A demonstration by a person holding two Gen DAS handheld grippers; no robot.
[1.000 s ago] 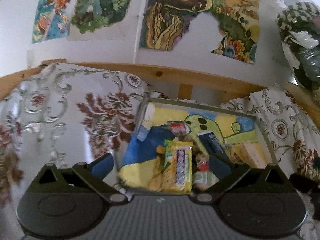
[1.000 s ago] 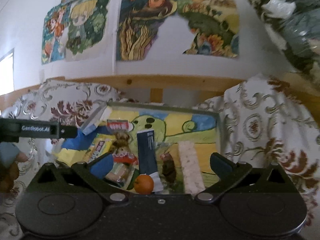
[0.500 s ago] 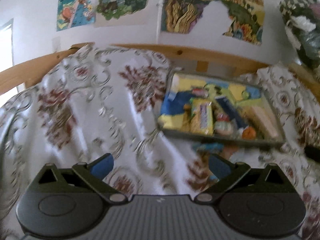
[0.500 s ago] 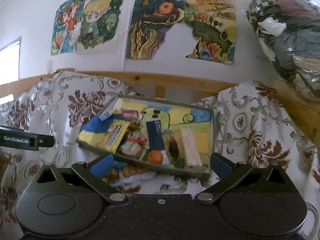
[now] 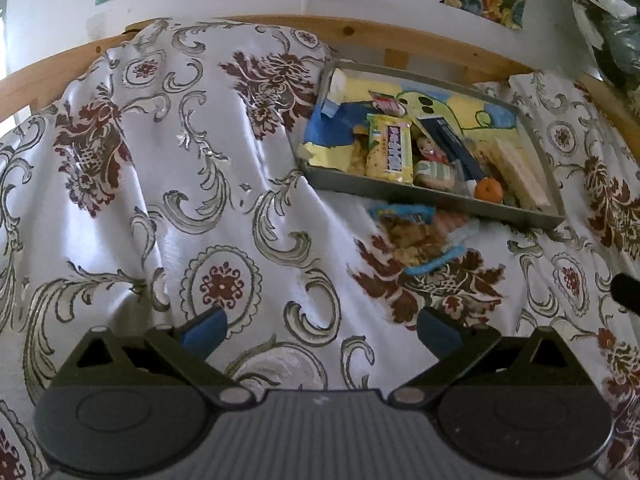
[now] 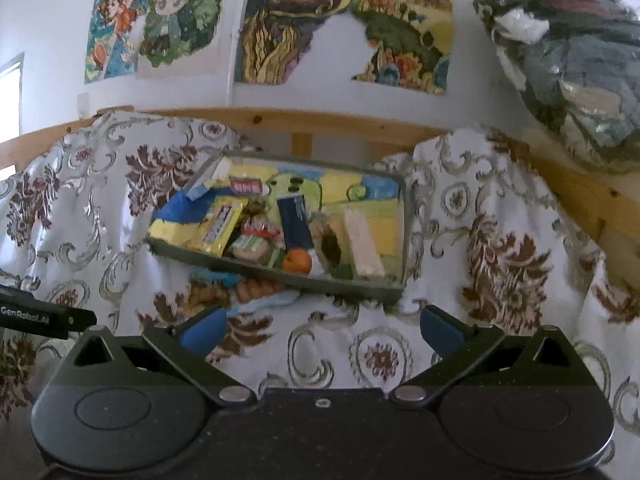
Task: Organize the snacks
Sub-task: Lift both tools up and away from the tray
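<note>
The right claw (image 6: 320, 330) gapes empty above the cloth (image 6: 480, 240), short of the snack tray (image 6: 280, 276).

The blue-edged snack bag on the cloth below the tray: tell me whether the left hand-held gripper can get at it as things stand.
Probably yes. The left hand-held gripper is open and empty, and the blue-edged snack bag lies on the cloth just outside the tray, with only bare cloth between them.

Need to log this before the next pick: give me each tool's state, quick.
Left tool: open, holding nothing, above the patterned cloth.
Right tool: open, holding nothing, facing the snack tray.
</note>
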